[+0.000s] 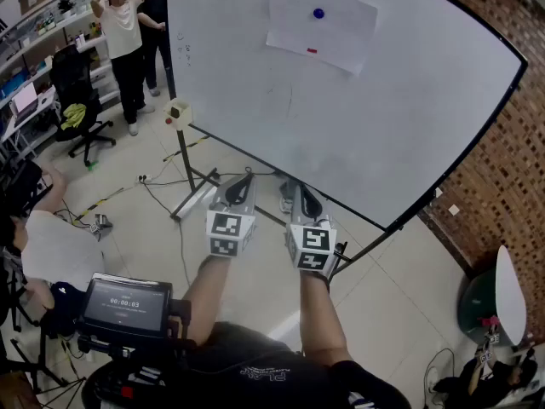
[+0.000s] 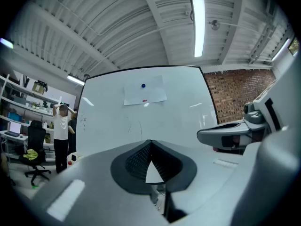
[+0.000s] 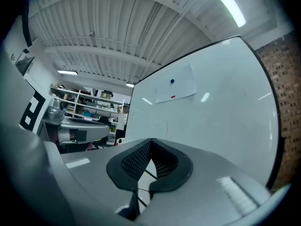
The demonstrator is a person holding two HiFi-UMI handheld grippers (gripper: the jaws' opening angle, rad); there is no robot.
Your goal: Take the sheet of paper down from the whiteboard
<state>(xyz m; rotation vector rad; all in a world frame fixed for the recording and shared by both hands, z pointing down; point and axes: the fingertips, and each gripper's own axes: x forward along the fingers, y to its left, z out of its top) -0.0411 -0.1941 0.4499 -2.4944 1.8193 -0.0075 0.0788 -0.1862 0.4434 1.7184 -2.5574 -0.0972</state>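
Paper sheet (image 1: 322,31): upper centre of the head view, flat on the whiteboard (image 1: 383,135), pinned by a blue magnet (image 1: 318,13); untouched. Left gripper (image 1: 245,177) and right gripper (image 1: 299,189): lower centre, side by side, well below the sheet, jaws of each closed together on nothing. Progress, as judged: none yet; reaching up, freeing the magnet and lifting the sheet off all remain.

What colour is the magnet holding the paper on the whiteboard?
The magnet is blue, clearest in the head view.
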